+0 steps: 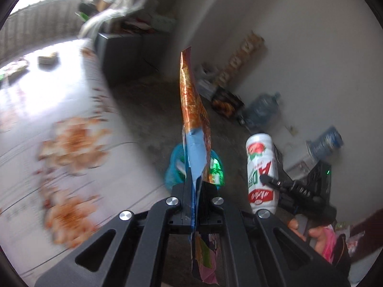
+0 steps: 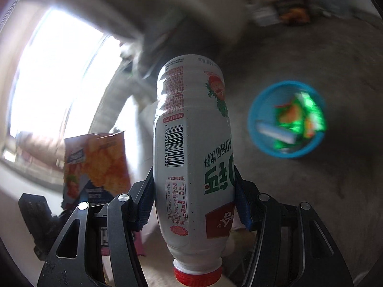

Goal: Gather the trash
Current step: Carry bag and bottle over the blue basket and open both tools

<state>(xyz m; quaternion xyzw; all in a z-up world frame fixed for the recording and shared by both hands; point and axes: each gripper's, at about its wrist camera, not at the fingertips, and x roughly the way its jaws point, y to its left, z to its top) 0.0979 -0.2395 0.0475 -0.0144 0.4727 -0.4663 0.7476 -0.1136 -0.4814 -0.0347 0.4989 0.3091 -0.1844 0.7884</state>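
Left gripper (image 1: 195, 186): angled downward over the concrete floor (image 1: 148, 110), with the edge of a patterned table (image 1: 59, 124) at picture left. The jaws are closed flat on a snack bag.
Snack bag (image 1: 194, 110): an orange and blue foil wrapper, pinched edge-on near its lower part. Its upper end stands up past the fingertips; its lower end hangs back between the gripper's arms. In the right wrist view its printed face (image 2: 100, 165) is seen at lower left.
Bin (image 1: 173, 167): a blue round bin is seen on the floor directly behind the held bag, partly hidden by it. In the right wrist view it (image 2: 253, 129) lies to the right of the bottle, well apart from it, with green and orange wrappers (image 2: 299, 119) inside.
Right gripper (image 2: 192, 201): angled downward, held by a hand (image 1: 308, 234) seen at lower right of the left wrist view. The jaws are parted about halfway and pressed against both sides of a bottle.
Bottle (image 2: 191, 143): white plastic, printed label, red cap (image 2: 197, 275) nearest the camera, base pointing away. It is gripped around its lower body by the blue pads (image 2: 146, 205).
Background: large water jugs (image 1: 261, 110) and boxes are seen along the wall, blurred.
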